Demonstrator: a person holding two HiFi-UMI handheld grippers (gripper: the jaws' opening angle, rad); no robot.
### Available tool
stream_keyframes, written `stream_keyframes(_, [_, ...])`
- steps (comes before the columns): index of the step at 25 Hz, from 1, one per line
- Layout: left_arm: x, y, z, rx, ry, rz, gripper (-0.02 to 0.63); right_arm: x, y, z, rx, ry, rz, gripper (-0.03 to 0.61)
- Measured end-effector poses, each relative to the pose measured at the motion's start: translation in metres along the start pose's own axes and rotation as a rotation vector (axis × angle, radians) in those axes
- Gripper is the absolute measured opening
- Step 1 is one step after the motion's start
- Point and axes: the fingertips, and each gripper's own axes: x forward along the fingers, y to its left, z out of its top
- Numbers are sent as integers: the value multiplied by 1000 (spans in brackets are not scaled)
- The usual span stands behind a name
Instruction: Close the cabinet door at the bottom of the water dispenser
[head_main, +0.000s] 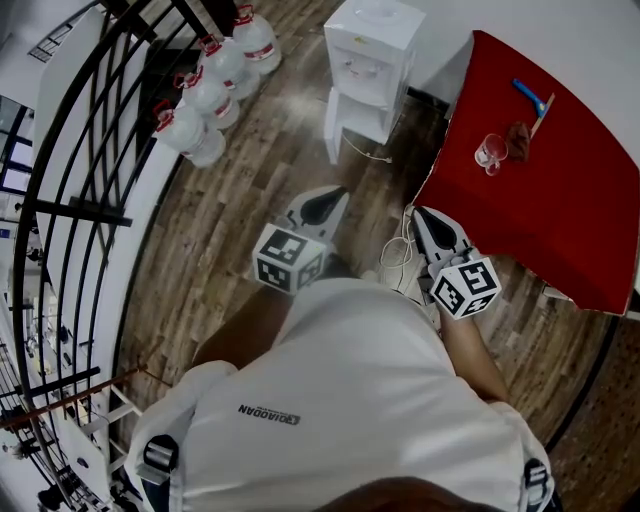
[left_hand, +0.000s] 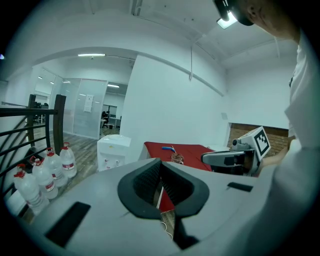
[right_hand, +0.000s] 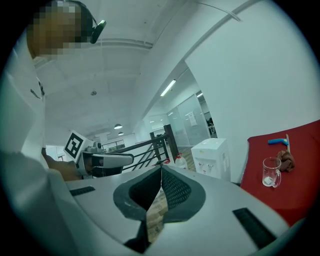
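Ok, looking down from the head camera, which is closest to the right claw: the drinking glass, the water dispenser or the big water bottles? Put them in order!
Starting from the right claw:
1. The drinking glass, on the red table, just ahead and to the right.
2. The water dispenser, farther ahead and a bit left.
3. The big water bottles, farthest, off to the left by the railing.

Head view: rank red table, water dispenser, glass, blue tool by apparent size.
1. red table, largest by far
2. water dispenser
3. glass and blue tool: both tiny and look about alike, so I won't rank them against each other.
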Motion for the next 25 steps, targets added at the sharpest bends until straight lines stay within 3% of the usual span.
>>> stream_keyframes(9, [-1, 2, 1, 11, 8, 9, -3, 1, -3, 9, 18, -32, 4, 23])
stream_keyframes(25, [-11, 31, -13, -16, 77, 59, -3, 35, 6, -11, 72, 63, 60, 23])
